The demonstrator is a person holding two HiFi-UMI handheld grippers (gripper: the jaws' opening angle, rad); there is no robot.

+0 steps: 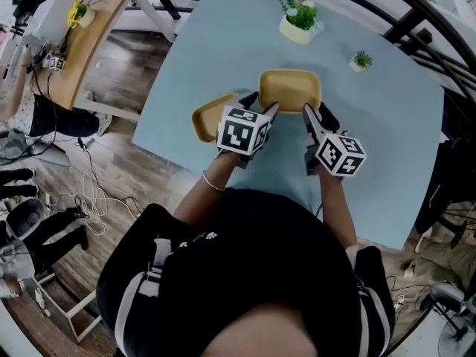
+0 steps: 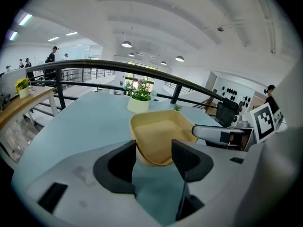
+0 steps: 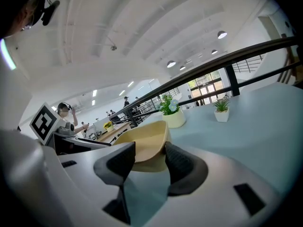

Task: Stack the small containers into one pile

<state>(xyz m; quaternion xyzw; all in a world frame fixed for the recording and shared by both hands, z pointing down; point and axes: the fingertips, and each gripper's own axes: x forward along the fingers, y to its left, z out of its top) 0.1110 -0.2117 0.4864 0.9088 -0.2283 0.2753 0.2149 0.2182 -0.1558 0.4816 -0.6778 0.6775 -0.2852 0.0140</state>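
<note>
- Right, the yellow container sits mid-table: square, rounded corners, shallow, empty.
- Left gripper pinches its near-left corner, jaws pressed on the rim.
- Right gripper clamps the near-right edge.
- A 2nd container lies just left, close to the table edge.
- Beyond: bare blue surface, then a flower pot and a small plant near the far rim.

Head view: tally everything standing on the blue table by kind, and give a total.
Yellow containers: 2
Potted plants: 2
Total: 4
</note>
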